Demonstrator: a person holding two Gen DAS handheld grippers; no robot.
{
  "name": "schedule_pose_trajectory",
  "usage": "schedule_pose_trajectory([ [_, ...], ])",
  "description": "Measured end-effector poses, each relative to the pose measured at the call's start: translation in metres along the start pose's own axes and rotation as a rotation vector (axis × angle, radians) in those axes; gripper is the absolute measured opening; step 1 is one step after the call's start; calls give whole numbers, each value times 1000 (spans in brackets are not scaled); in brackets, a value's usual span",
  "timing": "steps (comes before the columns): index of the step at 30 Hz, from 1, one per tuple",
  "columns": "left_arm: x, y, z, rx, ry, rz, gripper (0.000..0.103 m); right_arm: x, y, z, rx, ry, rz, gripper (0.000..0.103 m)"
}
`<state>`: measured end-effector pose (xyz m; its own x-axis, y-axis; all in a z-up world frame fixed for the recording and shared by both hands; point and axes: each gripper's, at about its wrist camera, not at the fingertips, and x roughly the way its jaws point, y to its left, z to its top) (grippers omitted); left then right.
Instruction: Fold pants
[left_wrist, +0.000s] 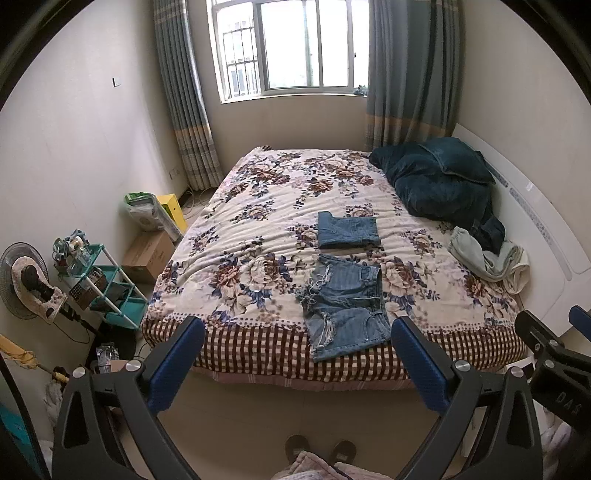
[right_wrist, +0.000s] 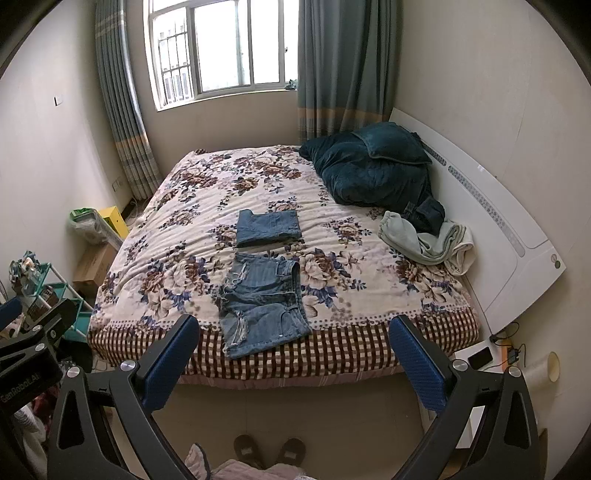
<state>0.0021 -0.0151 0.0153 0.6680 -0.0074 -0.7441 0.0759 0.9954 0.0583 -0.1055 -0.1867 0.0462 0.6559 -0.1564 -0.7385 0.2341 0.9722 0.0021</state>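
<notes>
A: Closest in are the two tools. The left gripper (left_wrist: 297, 341) hangs over the floor short of the bed's near edge, its blue pads (left_wrist: 419, 363) set wide apart with nothing between them.

B: And the other one?

A: The right gripper (right_wrist: 293, 339) is the same: jaws spread wide, holding nothing, level with its partner. Below them a pair of slippers (right_wrist: 269, 450) stands on the floor.

B: Where are the pants?

A: The denim shorts (left_wrist: 345, 314) lie spread flat on the floral bedspread (left_wrist: 258, 206), waistband toward the headboard (right_wrist: 491, 206), frayed hems pointing the other way, one leg draped over the checked border at the bed's near edge. No jaw touches them.

B: Anything around them?

A: Just beyond lies a folded denim piece (left_wrist: 349, 229), apart from the shorts. Farther right, by the headboard, sit a dark teal quilt (right_wrist: 373, 170) and a rumpled pale green garment (right_wrist: 424, 240).
</notes>
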Motion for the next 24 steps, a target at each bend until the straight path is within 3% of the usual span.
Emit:
schedule_pose_trajectory([
  [7, 6, -5, -1, -5, 0, 7, 103, 2, 0, 2, 4, 2, 7, 103],
  [13, 43, -14, 8, -53, 27, 49, 103, 24, -5, 6, 30, 20, 21, 103],
  [18, 102, -22, 5, -67, 77, 127, 103, 90, -23, 15, 44, 88, 49, 103],
  [24, 189, -23, 0, -59, 195, 147, 103, 188, -29, 17, 29, 200, 40, 103],
])
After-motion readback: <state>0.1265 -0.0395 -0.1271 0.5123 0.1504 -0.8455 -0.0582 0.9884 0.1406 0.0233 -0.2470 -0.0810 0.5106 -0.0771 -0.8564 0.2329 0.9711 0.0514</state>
